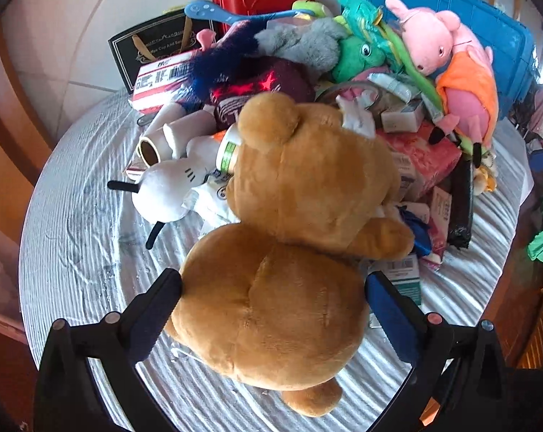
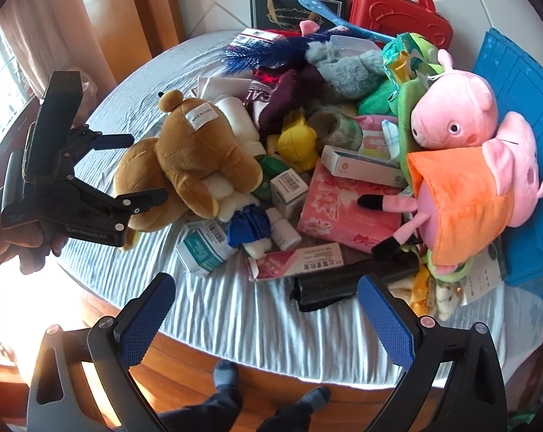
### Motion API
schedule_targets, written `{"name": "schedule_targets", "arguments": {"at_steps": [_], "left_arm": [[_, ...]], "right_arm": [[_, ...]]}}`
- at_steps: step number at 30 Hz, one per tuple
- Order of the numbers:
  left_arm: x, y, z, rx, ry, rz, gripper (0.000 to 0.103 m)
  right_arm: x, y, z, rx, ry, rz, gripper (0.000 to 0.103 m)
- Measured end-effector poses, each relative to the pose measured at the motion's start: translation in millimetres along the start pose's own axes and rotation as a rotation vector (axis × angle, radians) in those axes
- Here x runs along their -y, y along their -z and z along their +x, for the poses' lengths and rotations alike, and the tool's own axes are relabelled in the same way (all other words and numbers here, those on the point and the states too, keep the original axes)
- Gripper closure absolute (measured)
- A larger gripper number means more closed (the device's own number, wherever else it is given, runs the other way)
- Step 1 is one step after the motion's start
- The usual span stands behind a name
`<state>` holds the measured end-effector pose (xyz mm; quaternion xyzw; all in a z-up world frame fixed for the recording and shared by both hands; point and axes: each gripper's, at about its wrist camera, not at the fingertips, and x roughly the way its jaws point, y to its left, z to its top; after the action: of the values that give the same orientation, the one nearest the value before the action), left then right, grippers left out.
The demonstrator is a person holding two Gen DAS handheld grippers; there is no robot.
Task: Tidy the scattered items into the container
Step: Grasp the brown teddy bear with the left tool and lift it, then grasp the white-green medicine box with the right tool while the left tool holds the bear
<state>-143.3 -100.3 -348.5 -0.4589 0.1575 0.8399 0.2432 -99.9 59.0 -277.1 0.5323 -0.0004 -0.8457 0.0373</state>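
Teddy bear [image 1: 289, 252] lies face-down at the near-left edge of the heap on the round table [image 1: 73, 252] — the left gripper [image 1: 273, 289] straddles its rump, both pads seemingly touching the plush, though a firm clench is hard to confirm. The right gripper [image 2: 267, 298] hovers spread wide over the table's near edge, empty. Against the far-right edge leans the blue crate [image 2: 516, 108], behind a pink pig plush [image 2: 458, 151].

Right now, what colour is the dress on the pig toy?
Orange; the pig toy shows it best in the right wrist view.
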Motion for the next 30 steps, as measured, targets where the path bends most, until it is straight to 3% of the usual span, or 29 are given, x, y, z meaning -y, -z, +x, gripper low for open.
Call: {"name": "schedule_targets", "arguments": {"at_steps": [4,8,12,17,23,30], "left_arm": [[-2,-8,13,-0.008,-0.001,-0.031,0.0],[5,-11,31,-0.038,-0.06,0.008,0.0],[-6,-15,32,-0.051,-0.04,-0.042,0.003],[-16,-10,10,0.008,-0.008,-0.127,0.017],[-32,-3,-33,0.114,-0.033,-0.225,0.017],[-46,17,-66,0.152,-0.076,-0.267,0.017]], "right_arm": [[-8,-1,11,-0.017,-0.01,-0.007,0.0],[-18,-2,19,-0.033,-0.021,-0.031,0.0],[-23,-3,22,-0.042,-0.023,-0.046,0.0],[-25,-1,31,-0.057,-0.025,-0.051,0.0],[-40,-2,51,-0.071,-0.038,-0.081,0.0],[-66,1,99,-0.119,-0.047,-0.15,0.0]]}}
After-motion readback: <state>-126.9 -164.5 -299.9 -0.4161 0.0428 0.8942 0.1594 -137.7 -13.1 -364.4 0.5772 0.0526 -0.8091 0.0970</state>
